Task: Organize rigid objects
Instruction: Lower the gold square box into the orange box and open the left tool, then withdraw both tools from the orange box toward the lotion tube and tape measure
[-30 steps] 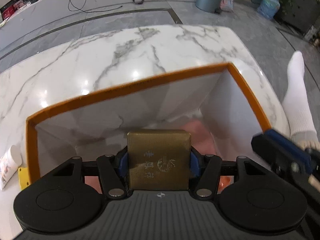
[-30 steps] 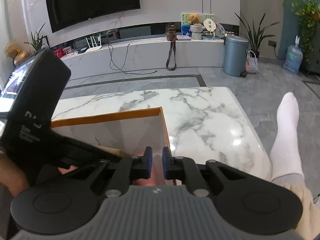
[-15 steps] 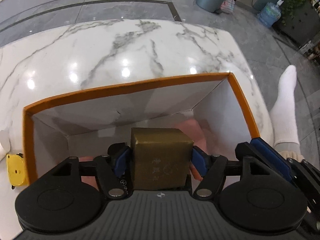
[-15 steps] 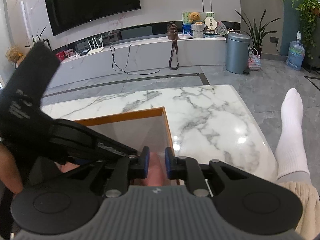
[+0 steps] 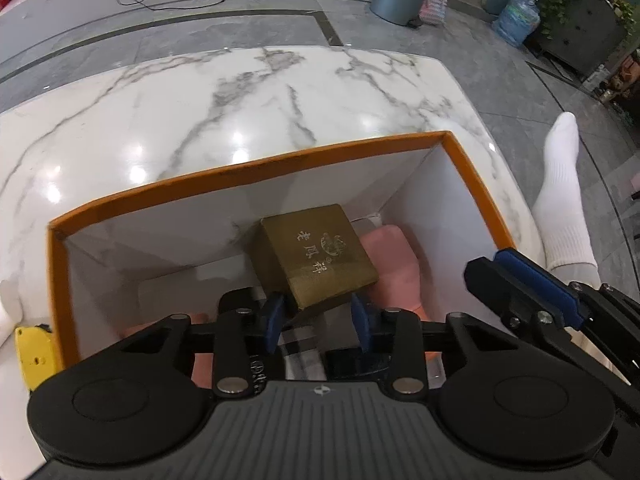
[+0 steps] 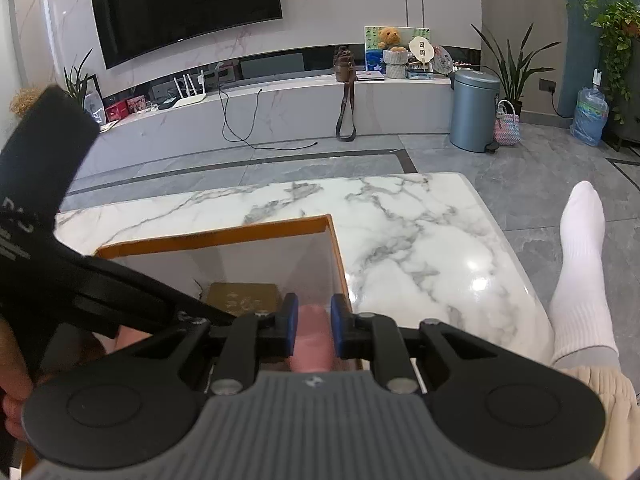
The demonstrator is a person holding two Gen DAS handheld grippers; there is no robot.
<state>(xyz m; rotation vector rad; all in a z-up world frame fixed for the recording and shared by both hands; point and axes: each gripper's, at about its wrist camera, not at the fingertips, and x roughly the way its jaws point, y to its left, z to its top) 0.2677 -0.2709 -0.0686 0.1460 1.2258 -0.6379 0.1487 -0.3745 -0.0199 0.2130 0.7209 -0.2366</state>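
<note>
Table: one marble table [image 5: 240, 100]; the far half is bare up to the far edge and both far corners.
Carton: one white carton with an orange rim [image 5: 248, 164], open on top, standing on the near part of the table; its right wall runs near the table's right edge.
Gold box: one, with printed characters on its lid [image 5: 320, 256]; found inside the carton, tilted, near the far wall and about midway between the left and right walls.
Pink item: one large piece [image 5: 396, 264] noted just right of the gold box, touching it; a second pink patch is seen at the near left, and it cannot be told whether it is a separate thing.
Yellow item: one [image 5: 34, 356], outside the carton against its left wall.
Left gripper [image 5: 318, 316]: held over the carton, pointing steeply down; its jaws have just been narrowed, a gap is left between the pads, and nothing is pressed; the gold box lies free just beyond the tips.
Right gripper [image 6: 315, 326]: held over the carton's right wall; its jaws have just been eased apart to a narrow gap; pink is seen through it, nothing clamped.
Free room: white carton floor is left bare along the left wall.
Sock: one white sock [image 5: 564, 208], off the table's right edge.
</note>
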